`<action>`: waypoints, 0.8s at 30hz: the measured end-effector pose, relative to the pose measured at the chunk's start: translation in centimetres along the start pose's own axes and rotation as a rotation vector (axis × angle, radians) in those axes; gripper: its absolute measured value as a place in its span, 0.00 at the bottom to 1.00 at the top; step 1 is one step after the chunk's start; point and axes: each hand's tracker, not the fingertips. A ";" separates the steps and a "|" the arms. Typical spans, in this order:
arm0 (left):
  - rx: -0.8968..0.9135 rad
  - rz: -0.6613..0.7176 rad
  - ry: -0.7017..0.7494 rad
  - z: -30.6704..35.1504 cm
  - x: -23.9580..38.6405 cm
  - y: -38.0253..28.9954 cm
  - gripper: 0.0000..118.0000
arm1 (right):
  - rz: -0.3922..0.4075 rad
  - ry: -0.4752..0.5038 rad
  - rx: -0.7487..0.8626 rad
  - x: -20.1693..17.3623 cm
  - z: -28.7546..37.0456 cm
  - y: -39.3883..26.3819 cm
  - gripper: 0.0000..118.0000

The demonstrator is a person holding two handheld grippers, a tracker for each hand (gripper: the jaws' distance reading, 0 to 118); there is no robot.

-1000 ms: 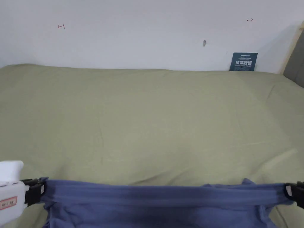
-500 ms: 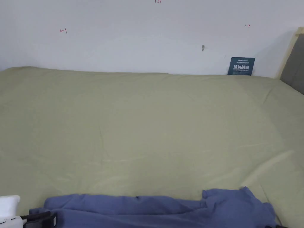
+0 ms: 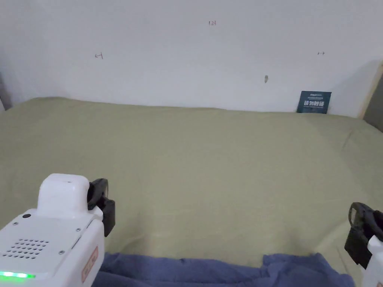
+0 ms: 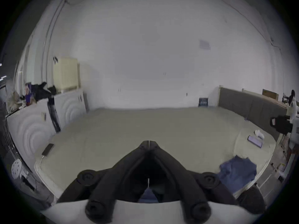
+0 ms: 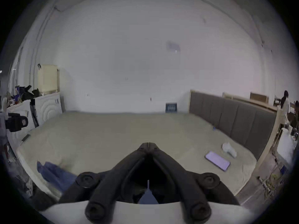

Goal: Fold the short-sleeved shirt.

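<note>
Lying below both raised tongs (image 3: pixel 103 203): blue shirt (image 3: pixel 224 271), released.

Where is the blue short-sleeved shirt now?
In the head view, the blue short-sleeved shirt lies at the near edge of the green bedsheet, low between both grippers.

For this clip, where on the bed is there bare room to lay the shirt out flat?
The wide middle of the green sheet is bare, from the blue shirt at the near edge back to the wall. The right end near the headboard is crowded: a phone and a crumpled white item.
</note>
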 end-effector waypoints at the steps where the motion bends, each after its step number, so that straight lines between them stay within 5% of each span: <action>1: 0.005 -0.001 -0.014 0.2 0.3 0.2 0.00 | -0.005 0.014 0.010 -0.6 0.5 0.5 0.00; 10: -0.004 0.014 -0.023 0.5 -0.5 0.1 0.00 | 0.034 0.029 0.071 -1.4 -0.2 -0.2 0.00; 13: -0.145 0.134 -0.084 -1.3 -3.7 -0.8 0.00 | 0.040 0.025 0.082 -1.5 -0.1 -0.2 0.00; 18: -0.542 0.535 -0.164 -7.7 -14.1 -5.1 0.00 | 0.009 0.036 0.066 -2.4 0.5 -0.4 0.00; 24: -0.897 0.636 -0.283 -12.5 -22.2 -11.8 0.00 | 0.030 0.034 0.024 -3.2 0.5 -1.0 0.00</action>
